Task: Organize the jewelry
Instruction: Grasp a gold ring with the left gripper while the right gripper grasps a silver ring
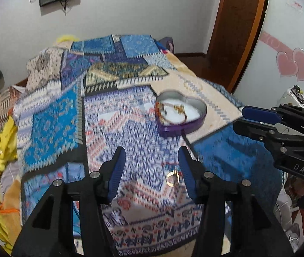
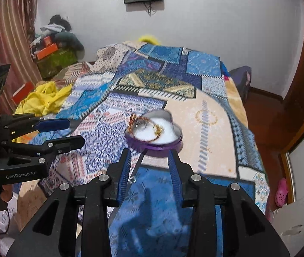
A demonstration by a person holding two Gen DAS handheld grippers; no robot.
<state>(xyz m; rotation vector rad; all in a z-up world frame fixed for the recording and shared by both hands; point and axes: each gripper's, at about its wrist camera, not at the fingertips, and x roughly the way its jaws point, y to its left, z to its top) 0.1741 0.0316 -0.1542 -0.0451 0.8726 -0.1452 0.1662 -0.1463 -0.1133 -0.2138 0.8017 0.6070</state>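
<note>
The left claw point(image 1: 152, 156) hung above the bed with its blue-padded fingers spread and nothing between the pads. A gold ring point(image 1: 172, 178) lay on the patterned bedspread point(image 1: 130, 128) just inside the claw's right finger; the blur hid whether it touched the pad. The right claw point(image 2: 149, 158) was also parted, more narrowly, and empty, its tips just short of the purple heart-shaped tin point(image 2: 154, 137). That tin sat open on the cream patch of the bedspread, white inside, with gold bangles and a tangle of gold chain point(image 2: 158, 129) lying in it. From the left wrist view the right claw reached in from the right side, beside the tin and apart from it. A yellow cloth point(image 2: 44, 100) lay crumpled at the far left edge of the bed.
</note>
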